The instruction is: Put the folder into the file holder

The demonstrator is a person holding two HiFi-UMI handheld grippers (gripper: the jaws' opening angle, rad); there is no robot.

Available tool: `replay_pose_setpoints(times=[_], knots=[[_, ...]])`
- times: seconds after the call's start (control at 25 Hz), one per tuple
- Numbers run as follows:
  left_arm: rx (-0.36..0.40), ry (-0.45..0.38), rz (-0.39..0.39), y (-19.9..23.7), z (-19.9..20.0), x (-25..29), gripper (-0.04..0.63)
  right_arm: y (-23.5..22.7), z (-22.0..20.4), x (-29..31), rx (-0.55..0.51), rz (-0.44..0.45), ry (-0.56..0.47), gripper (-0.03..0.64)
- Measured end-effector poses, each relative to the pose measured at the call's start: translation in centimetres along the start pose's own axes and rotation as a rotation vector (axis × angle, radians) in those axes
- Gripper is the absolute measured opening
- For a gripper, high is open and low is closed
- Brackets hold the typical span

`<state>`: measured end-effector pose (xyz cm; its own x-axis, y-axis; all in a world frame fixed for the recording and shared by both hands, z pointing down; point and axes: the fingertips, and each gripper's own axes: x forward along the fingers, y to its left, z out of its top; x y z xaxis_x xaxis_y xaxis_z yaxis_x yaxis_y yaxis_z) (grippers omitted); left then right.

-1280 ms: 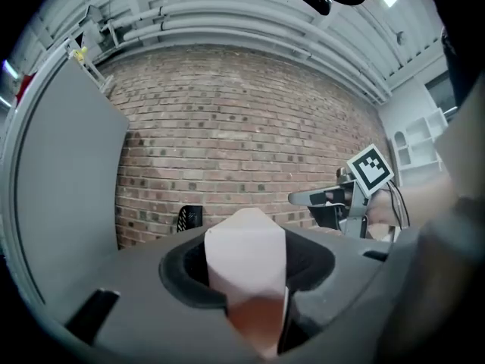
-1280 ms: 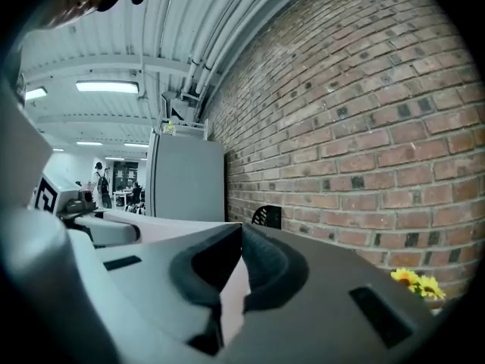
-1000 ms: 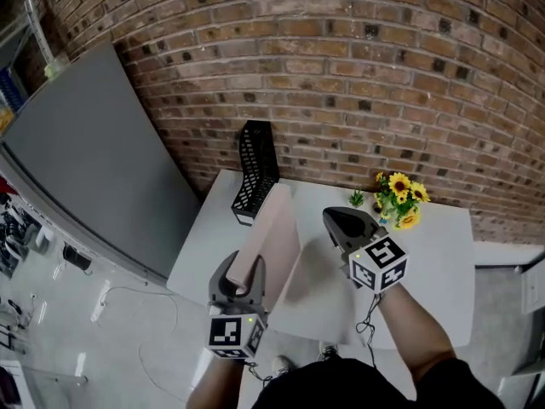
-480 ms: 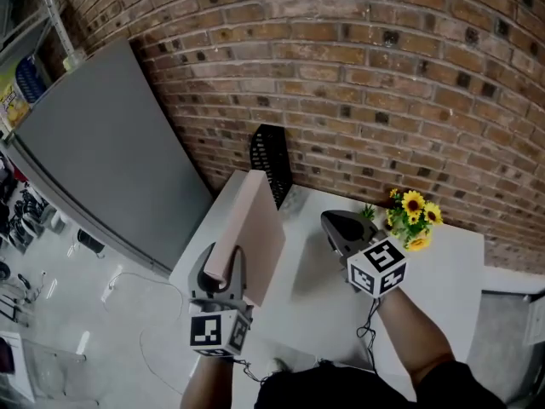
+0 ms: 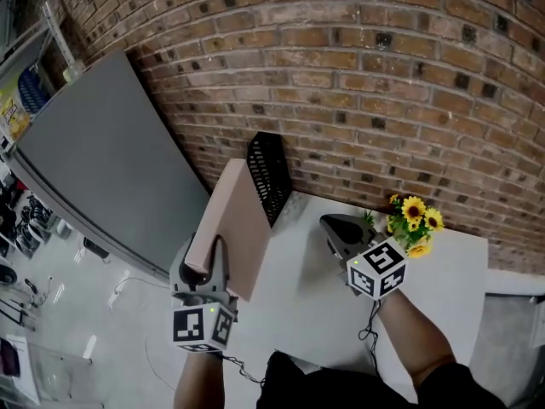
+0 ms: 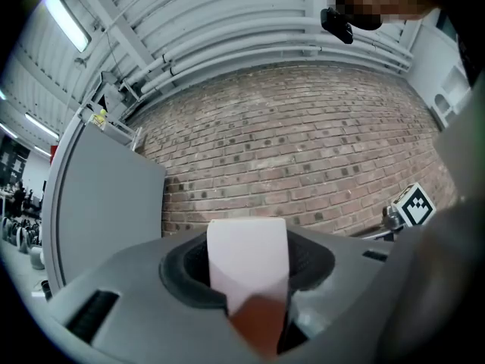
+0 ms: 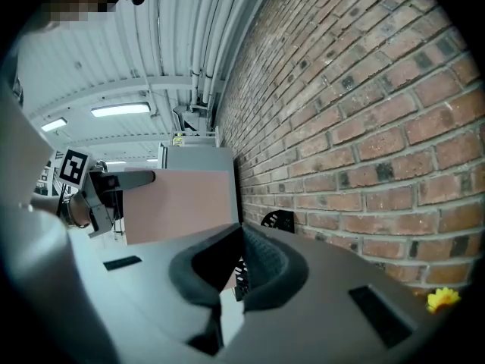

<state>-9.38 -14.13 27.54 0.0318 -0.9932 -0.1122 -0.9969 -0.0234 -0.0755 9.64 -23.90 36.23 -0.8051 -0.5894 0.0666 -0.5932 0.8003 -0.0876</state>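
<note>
A thick pale pink folder (image 5: pixel 233 225) stands on edge in the air over the table's left side, its far end close to the black mesh file holder (image 5: pixel 268 175). My left gripper (image 5: pixel 207 267) is shut on the folder's near end; in the left gripper view the folder's edge (image 6: pixel 248 260) fills the gap between the pads. My right gripper (image 5: pixel 338 228) hovers over the middle of the table, shut and holding nothing. From the right gripper view the folder (image 7: pixel 179 203) shows side-on with the file holder (image 7: pixel 277 221) behind it against the wall.
The white table (image 5: pixel 443 279) stands against a brick wall (image 5: pixel 383 100). A small pot of sunflowers (image 5: pixel 413 221) sits at the back right. A large grey panel (image 5: pixel 94 160) leans left of the table, with floor and cables below.
My left gripper has lifted the folder up and away from the table, toward the file holder. My right gripper has shifted slightly and stayed shut.
</note>
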Motion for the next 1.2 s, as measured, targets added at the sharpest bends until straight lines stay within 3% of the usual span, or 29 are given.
replay_pose_setpoints(times=[0.12,0.4,0.76,1.2], knots=[[-0.013,0.033,-0.004,0.8,0.1,1.4,0.170,-0.8,-0.2,0.3,0.004,-0.022,0.001,0.003],[-0.021,-0.059,-0.065,3.8,1.1,6.3,0.169,-2.6,-0.4,1.9,0.011,-0.106,0.014,0.003],[-0.056,-0.046,-0.147,7.1,0.3,13.0,0.169,-3.7,0.0,4.8,0.022,-0.222,0.019,0.003],[-0.111,-0.112,-0.224,9.9,-0.9,19.3,0.169,-4.4,-0.1,7.9,0.020,-0.328,0.030,0.003]])
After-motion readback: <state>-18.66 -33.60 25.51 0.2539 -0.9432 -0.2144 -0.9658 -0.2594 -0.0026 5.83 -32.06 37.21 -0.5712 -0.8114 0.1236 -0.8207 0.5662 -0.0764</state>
